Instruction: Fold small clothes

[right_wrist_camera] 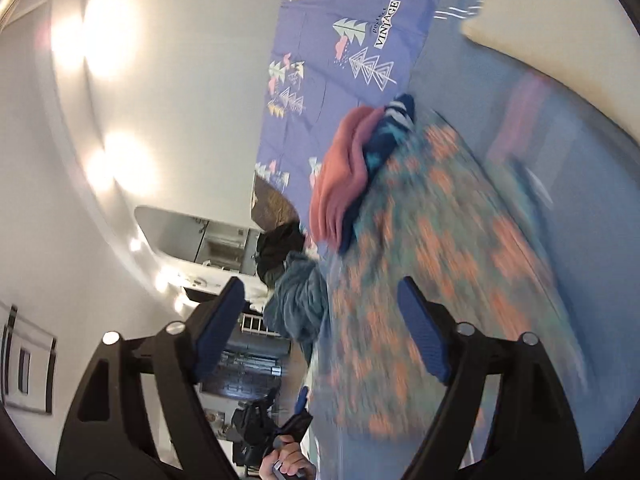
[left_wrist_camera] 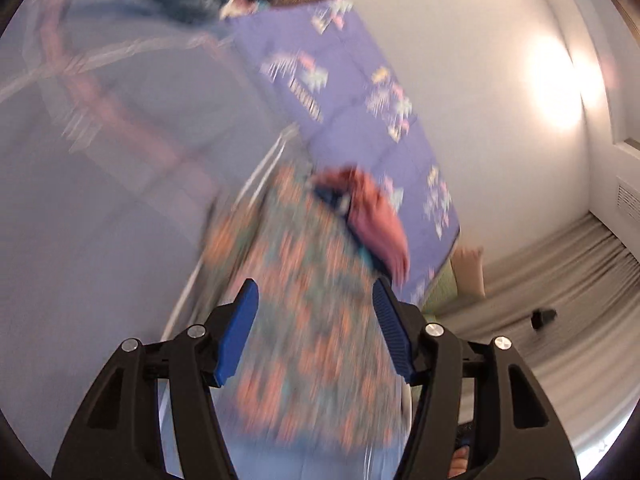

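Note:
A small garment with an orange and teal floral print [left_wrist_camera: 304, 304] lies spread on the blue-grey bed sheet [left_wrist_camera: 100, 208]; it also shows in the right wrist view [right_wrist_camera: 432, 264]. Both views are tilted and blurred. At its far end lies a pile of pink cloth [left_wrist_camera: 380, 220] and dark blue and teal cloth [right_wrist_camera: 384, 140]; the pink cloth also shows in the right wrist view [right_wrist_camera: 340, 172]. My left gripper [left_wrist_camera: 316, 296] is open and empty above the floral garment. My right gripper [right_wrist_camera: 320, 292] is open and empty over the garment's edge. The other gripper [right_wrist_camera: 298, 412], in a hand, shows low in the right wrist view.
A purple quilt with tree prints [left_wrist_camera: 360, 92] lies along the white wall; it also shows in the right wrist view [right_wrist_camera: 340, 40]. A heap of blue-grey clothes [right_wrist_camera: 296, 304] sits at the bed's end. A cream pillow [right_wrist_camera: 552, 40] lies at the top right. Grey curtains [left_wrist_camera: 560, 300] hang beside the bed.

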Tool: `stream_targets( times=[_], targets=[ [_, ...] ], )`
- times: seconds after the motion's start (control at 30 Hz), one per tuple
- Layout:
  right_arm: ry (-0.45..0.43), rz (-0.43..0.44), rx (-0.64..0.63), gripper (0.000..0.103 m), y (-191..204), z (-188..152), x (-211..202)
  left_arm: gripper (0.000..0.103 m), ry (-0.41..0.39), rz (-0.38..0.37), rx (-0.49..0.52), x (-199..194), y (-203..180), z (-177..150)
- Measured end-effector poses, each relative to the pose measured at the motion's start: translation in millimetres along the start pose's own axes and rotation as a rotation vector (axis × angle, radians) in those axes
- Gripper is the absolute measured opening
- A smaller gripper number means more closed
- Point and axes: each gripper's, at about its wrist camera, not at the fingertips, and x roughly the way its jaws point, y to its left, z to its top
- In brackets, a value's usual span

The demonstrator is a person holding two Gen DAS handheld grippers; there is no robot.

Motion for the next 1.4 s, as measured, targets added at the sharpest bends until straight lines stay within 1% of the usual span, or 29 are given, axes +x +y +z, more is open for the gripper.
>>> stream_targets(
  times=[0.07, 0.13, 0.2, 0.23, 0.27, 0.3, 0.37, 0.4, 0.53, 0.6, 0.67, 0.77, 0.8, 0.83, 0.87, 0.9, 0.93, 0.97, 1.03, 1.1, 1.2, 1.33, 1.4],
  targets=[
    [-0.037, -0.026, 0.076, 0.084, -23.4, -31.8, -31.9, 0.06, 0.08, -0.032, -0.056, -12.0, 19.8, -35.9],
    [-0.068, -0.059, 0.153, 0.084, -44.1, -51.3, -49.5, 0.058, 0.117, -0.045, -0.087, -12.5, 32.5, -56.2],
    [-0.059, -0.082, 0.229, 0.083, -60.1, -58.4, -50.3, 0.058, 0.106, -0.018, -0.044, -14.0, 26.9, -61.7],
    [-0.04, -0.079, 0.276, 0.08, -67.3, -62.6, -47.1, 0.058, 0.116, -0.001, -0.055, -12.2, 24.8, -61.9],
    [-0.036, -0.087, 0.287, 0.078, -67.8, -64.4, -44.6, 0.059, 0.129, 0.007, -0.082, -10.0, 23.6, -61.1],
    [-0.045, -0.11, 0.281, 0.078, -65.1, -64.6, -42.7, 0.06, 0.148, 0.01, -0.118, -4.9, 22.5, -59.6],
    [-0.049, -0.147, 0.285, 0.08, -61.3, -64.4, -35.8, 0.061, 0.172, 0.039, -0.16, 4.2, 20.8, -55.3],
    [-0.04, -0.158, 0.284, 0.081, -59.4, -61.1, -26.4, 0.061, 0.167, 0.044, -0.183, 9.8, 20.4, -52.9],
    [-0.002, -0.223, 0.3, 0.081, -60.5, -53.0, 4.0, 0.06, 0.133, 0.062, -0.229, 28.7, 21.9, -43.9],
    [-0.018, -0.24, 0.302, 0.081, -60.0, -49.1, 13.8, 0.06, 0.119, 0.084, -0.243, 37.5, 19.8, -39.1],
    [-0.035, -0.24, 0.305, 0.081, -61.1, -44.6, 21.9, 0.06, 0.102, 0.091, -0.258, 42.7, 19.4, -35.9],
    [-0.054, -0.241, 0.307, 0.078, -63.4, -38.2, 29.9, 0.06, 0.055, 0.078, -0.285, 45.5, 21.3, -34.8],
    [-0.06, -0.24, 0.299, 0.074, -63.2, -37.5, 30.3, 0.06, 0.038, 0.072, -0.287, 43.9, 22.2, -36.2],
    [-0.059, -0.252, 0.279, 0.068, -63.3, -36.6, 32.1, 0.054, 0.022, 0.072, -0.282, 44.0, 23.2, -36.7],
    [-0.063, -0.262, 0.27, 0.048, -65.9, -36.5, 32.0, 0.04, 0.012, 0.085, -0.269, 45.0, 24.5, -37.0],
    [-0.068, -0.273, 0.271, 0.02, -72.1, -37.0, 30.7, 0.031, 0.001, 0.103, -0.259, 45.6, 29.0, -39.4],
    [-0.071, -0.272, 0.29, 0.01, -83.4, -39.0, 29.4, 0.014, -0.006, 0.107, -0.257, 46.8, 34.2, -40.0],
    [-0.076, -0.229, 0.306, 0.007, -91.9, -40.3, 27.1, 0.011, -0.012, 0.085, -0.256, 47.2, 41.6, -42.4],
    [-0.088, -0.176, 0.281, 0.009, -90.7, -41.6, 22.8, 0.01, -0.023, 0.039, -0.227, 43.1, 41.3, -43.4],
    [-0.108, -0.155, 0.248, 0.008, -85.2, -44.7, 18.5, 0.009, -0.028, 0.0, -0.23, 38.7, 42.7, -44.1],
    [-0.114, -0.107, 0.261, 0.007, -86.9, -49.2, 13.2, 0.007, -0.03, -0.038, -0.233, 31.2, 44.8, -45.5],
    [-0.11, -0.073, 0.238, 0.007, -79.8, -60.0, -0.5, 0.005, -0.028, -0.033, -0.197, 17.4, 45.0, -50.0],
    [-0.105, -0.061, 0.212, 0.006, -72.4, -68.9, -9.4, 0.005, -0.023, -0.045, -0.193, 6.9, 46.4, -53.2]
  ],
)
